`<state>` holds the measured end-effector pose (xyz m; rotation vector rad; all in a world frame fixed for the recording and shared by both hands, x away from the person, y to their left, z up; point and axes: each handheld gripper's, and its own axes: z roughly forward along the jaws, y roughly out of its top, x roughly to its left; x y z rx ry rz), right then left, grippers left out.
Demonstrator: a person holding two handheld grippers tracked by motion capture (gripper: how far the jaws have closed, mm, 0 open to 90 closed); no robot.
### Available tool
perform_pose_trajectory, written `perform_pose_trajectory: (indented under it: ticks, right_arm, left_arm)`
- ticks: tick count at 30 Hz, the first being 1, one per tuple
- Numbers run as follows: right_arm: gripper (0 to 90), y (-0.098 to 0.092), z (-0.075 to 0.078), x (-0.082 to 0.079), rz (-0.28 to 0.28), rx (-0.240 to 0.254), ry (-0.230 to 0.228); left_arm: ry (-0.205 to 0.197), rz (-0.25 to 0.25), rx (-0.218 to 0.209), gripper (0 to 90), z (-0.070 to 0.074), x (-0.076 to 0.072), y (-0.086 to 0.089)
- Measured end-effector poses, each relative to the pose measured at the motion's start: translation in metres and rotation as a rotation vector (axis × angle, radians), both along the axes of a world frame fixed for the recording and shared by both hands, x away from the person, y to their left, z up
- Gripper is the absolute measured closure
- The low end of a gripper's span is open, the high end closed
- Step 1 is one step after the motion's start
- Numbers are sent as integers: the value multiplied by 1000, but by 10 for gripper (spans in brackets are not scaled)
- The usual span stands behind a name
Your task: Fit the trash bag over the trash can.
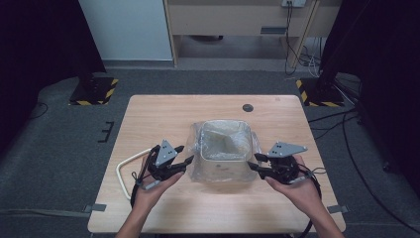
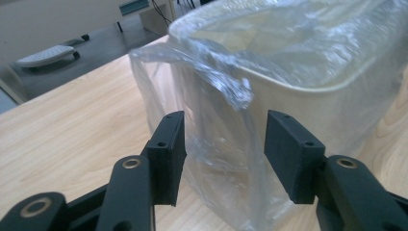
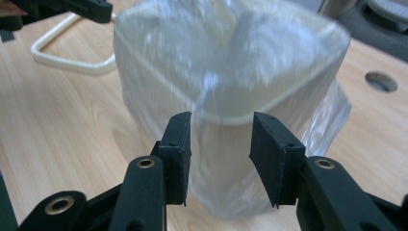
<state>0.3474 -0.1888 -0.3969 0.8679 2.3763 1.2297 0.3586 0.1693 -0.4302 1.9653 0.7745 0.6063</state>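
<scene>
Loop (image 1: 128, 166) of cream tubing lies at the table's (image 1: 163, 114) left edge, partly hidden behind the left hand (image 1: 151, 191). Left gripper (image 1: 182, 159) sits just beside the bin's (image 1: 224, 166) left wall, jaws spread, nothing between them; its own view shows the clear liner (image 2: 226, 91) bunched at the bin corner ahead of the pads. Bin stands at table centre, liner draped over its rim; its contents cannot be made out through the film. Right gripper (image 1: 254, 163) is just beside the bin's right wall, jaws spread and empty. Its view of the bin (image 3: 269, 139) is blurred. Both forearms are cut off at the bottom edge.
</scene>
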Motion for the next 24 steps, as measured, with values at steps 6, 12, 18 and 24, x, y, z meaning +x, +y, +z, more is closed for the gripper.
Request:
perform_pose_trajectory:
  ticks: [6,12,18,24]
  right_arm:
    - [590,17,22,12,19,-11,-11]
    - [577,35,32,32,15,-25,-3]
    - [567,52,29,50,8,-53,13]
    - [561,66,30,64,4,-66,22]
  left_arm:
    - [5,15,16,500,0,18,4]
    - [6,37,34,491,-6,47,5]
    - [32,63,21,468,-16,72,2]
    - [14,86,15,466,-21,93,-3]
